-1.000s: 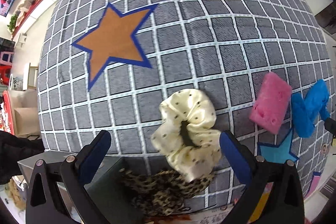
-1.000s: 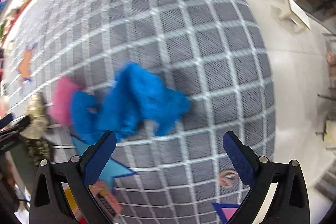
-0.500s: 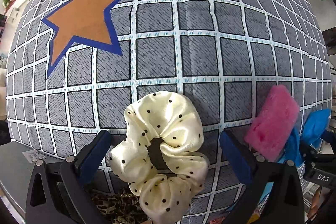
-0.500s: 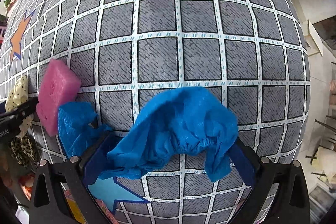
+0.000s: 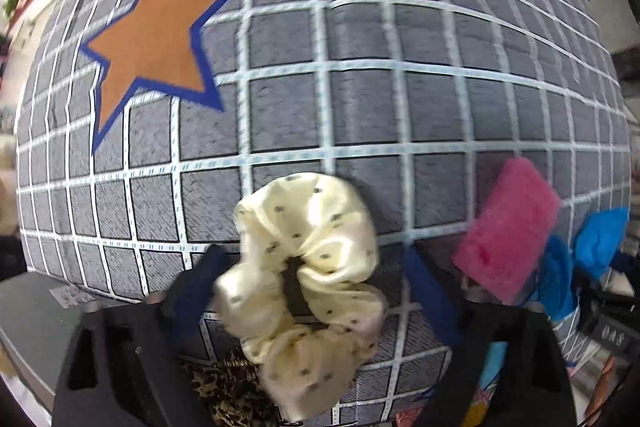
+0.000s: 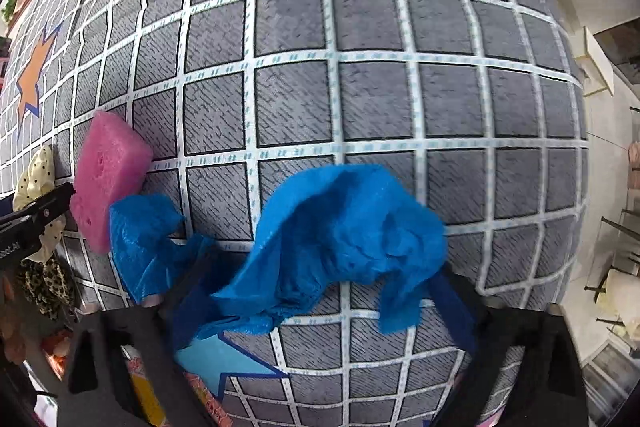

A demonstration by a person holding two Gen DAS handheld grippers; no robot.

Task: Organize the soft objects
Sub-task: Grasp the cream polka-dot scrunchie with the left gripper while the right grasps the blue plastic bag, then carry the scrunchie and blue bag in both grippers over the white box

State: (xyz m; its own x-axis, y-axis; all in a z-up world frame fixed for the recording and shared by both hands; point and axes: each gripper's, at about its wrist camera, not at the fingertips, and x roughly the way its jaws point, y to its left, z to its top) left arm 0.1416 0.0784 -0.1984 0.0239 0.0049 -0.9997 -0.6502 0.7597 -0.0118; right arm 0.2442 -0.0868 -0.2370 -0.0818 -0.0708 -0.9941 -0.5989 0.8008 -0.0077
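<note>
A cream polka-dot scrunchie (image 5: 308,279) lies on the grey checked mat between the open fingers of my left gripper (image 5: 312,291), which touch neither side. A leopard-print scrunchie (image 5: 228,391) lies just below it. A pink sponge (image 5: 508,239) lies to the right. In the right wrist view a crumpled blue shoe cover (image 6: 340,243) lies between the open fingers of my right gripper (image 6: 324,303). A second blue shoe cover (image 6: 144,243) lies left of it, against the pink sponge (image 6: 104,179). The cream scrunchie (image 6: 38,179) shows at the far left.
The mat (image 5: 360,39) has an orange star (image 5: 156,35) at the back left and a light blue star (image 6: 224,359) near the front edge. The left gripper's body (image 6: 28,223) enters the right wrist view at the left. Bare floor (image 6: 604,131) lies right of the mat.
Both grippers have come down and forward over their objects. The left fingers have narrowed around the cream scrunchie; the right fingers now flank the blue shoe cover.
</note>
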